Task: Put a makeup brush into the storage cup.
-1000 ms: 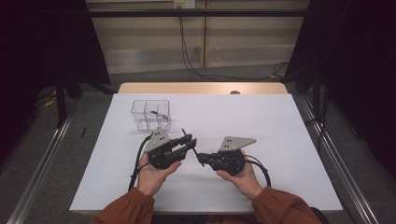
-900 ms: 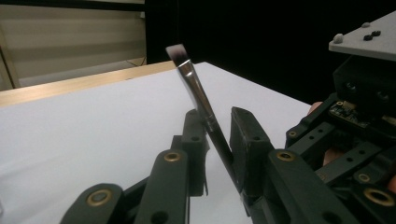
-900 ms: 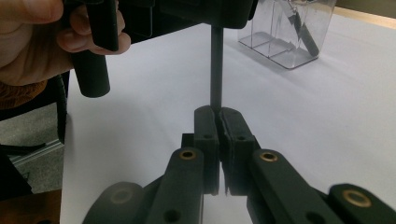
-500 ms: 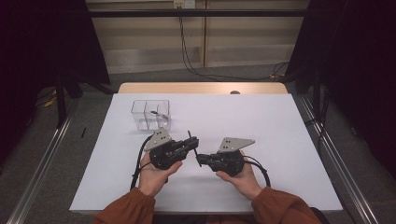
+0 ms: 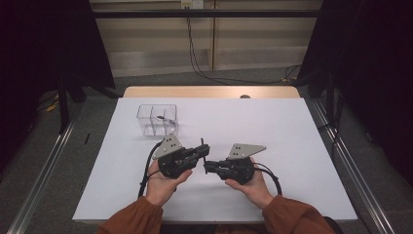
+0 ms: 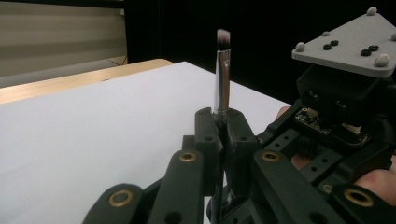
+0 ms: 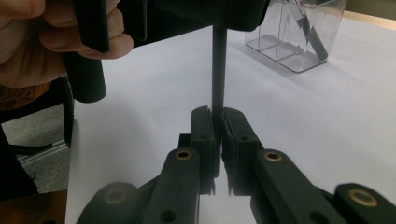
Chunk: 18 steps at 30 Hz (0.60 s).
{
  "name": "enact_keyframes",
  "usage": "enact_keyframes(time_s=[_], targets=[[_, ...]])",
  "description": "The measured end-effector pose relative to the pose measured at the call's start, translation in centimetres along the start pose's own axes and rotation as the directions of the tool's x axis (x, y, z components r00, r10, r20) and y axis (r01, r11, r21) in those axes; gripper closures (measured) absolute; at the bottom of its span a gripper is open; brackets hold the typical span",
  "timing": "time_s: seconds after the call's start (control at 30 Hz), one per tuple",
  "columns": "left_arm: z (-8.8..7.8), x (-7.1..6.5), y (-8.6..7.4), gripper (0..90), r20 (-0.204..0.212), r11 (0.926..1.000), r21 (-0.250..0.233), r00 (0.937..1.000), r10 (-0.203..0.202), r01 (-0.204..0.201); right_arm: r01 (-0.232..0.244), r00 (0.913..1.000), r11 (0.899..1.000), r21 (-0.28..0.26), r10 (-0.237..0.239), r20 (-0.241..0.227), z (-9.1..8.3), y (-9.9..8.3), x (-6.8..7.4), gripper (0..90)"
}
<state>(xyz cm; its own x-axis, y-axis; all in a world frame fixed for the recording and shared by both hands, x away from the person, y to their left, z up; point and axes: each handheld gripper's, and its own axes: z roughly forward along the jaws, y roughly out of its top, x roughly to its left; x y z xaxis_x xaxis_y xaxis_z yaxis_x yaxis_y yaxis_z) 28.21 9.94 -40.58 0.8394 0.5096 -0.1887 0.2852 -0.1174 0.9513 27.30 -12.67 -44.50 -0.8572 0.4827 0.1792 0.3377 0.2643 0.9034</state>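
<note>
A slim make-up brush (image 5: pixel 203 155) with a dark handle (image 7: pixel 218 70), silver ferrule (image 6: pixel 222 79) and pale bristle tip (image 6: pixel 223 37) stands upright between the two grippers. My left gripper (image 5: pixel 203 148) is shut on it, and in the left gripper view the jaws (image 6: pixel 219 116) clamp it just below the ferrule. My right gripper (image 5: pixel 206 167) faces the left one from the right. Its jaws (image 7: pixel 217 116) are shut on the handle lower down. Both hands hold the grippers just above the white table (image 5: pixel 272 126), near its front middle.
A clear plastic box (image 5: pixel 157 119) with compartments stands behind and to the left of the grippers, with dark slim items inside (image 7: pixel 308 32). The table's wooden far edge (image 5: pixel 209 91) and metal rails (image 5: pixel 341 156) run along its sides.
</note>
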Motion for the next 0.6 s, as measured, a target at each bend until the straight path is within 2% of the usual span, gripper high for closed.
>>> enact_keyframes(time_s=[0.2,0.37,0.6], targets=[[0.01,-0.02,0.01,85.7,0.002,1.0,0.0,1.0,0.002,-0.002,-0.004,0.9999,1.0,-0.009,0.004,-0.014,-0.06,0.0,0.04,75.3],[-0.14,-0.32,0.1,85.7,0.008,0.9999,-0.002,0.9999,0.01,-0.01,-0.008,0.9999,1.0,-0.015,0.008,-0.012,-0.18,0.04,-0.02,59.6],[-0.26,0.11,0.06,85.6,0.001,1.0,-0.002,1.0,0.002,-0.002,-0.017,0.9998,1.0,-0.019,0.017,-0.009,-0.27,0.06,-0.11,38.0]])
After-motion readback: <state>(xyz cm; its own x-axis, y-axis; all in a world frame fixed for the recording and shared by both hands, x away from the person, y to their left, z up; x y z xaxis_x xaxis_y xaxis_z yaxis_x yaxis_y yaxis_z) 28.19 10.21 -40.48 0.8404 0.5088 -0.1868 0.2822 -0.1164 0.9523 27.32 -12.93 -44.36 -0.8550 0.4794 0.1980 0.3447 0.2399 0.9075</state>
